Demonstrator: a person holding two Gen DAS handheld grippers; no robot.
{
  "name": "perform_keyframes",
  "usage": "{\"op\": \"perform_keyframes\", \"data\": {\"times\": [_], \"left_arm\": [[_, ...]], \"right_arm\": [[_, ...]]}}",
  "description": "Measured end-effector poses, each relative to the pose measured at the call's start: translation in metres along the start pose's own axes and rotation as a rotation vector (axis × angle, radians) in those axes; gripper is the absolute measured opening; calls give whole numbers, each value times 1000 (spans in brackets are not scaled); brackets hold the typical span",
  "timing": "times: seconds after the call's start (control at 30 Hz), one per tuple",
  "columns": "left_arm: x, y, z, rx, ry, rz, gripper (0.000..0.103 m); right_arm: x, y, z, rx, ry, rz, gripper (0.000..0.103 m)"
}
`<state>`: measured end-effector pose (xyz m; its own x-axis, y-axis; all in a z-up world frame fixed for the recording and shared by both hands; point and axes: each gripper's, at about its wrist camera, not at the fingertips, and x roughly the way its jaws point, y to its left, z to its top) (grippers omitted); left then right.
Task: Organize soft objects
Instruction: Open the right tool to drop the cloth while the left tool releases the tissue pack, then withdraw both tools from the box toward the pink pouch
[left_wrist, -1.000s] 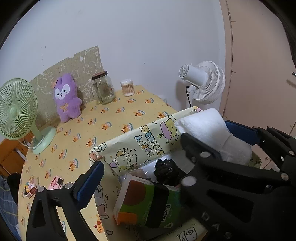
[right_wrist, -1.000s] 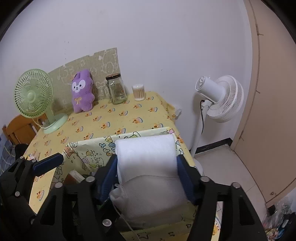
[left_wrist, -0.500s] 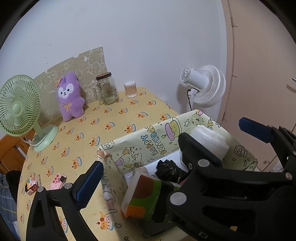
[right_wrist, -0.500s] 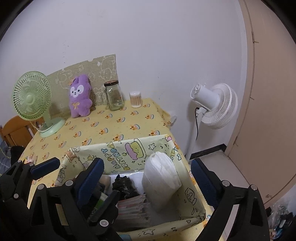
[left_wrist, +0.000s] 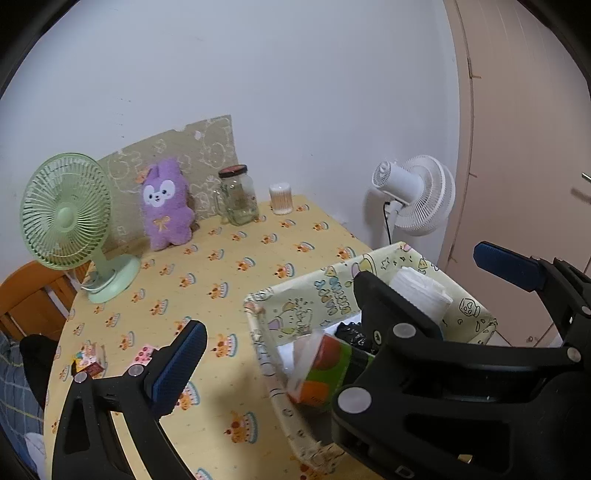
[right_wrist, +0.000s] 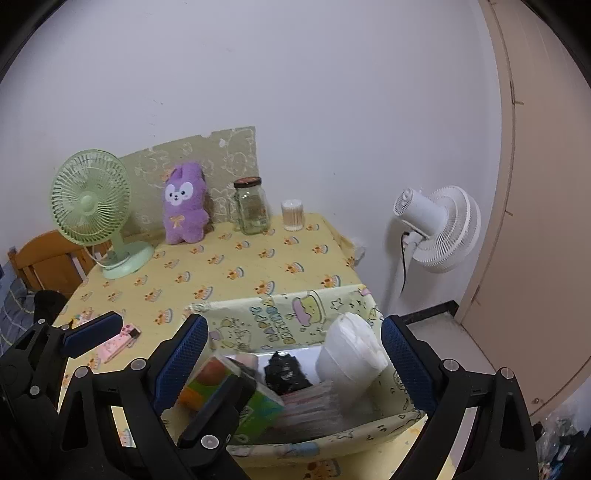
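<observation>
Right claw (right_wrist: 291, 363) gapes wide, empty, above the box (right_wrist: 280, 310); the white roll (right_wrist: 351, 354) stands inside. Left claw (left_wrist: 332, 314) likewise wide, empty.

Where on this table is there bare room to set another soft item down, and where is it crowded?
Free: the tablecloth between the green fan, purple plush, jar and the storage box. Crowded: the box interior, packed with the tissue pack, black bundle and white roll; small toy boxes fill the near-left edge.
</observation>
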<state>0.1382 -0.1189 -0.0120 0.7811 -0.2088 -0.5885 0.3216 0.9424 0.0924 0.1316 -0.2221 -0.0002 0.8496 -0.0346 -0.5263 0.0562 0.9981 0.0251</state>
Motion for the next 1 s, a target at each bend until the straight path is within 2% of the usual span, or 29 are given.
{"op": "perform_keyframes", "data": {"times": [0.43, 1.0], "left_arm": [[-34, 31, -4, -37, -54, 25, 101], [-60, 80, -19, -74, -66, 80, 102]], "right_arm": [[-26, 34, 10, -26, -24, 5, 97], [-39, 91, 12, -69, -25, 63, 97]]}}
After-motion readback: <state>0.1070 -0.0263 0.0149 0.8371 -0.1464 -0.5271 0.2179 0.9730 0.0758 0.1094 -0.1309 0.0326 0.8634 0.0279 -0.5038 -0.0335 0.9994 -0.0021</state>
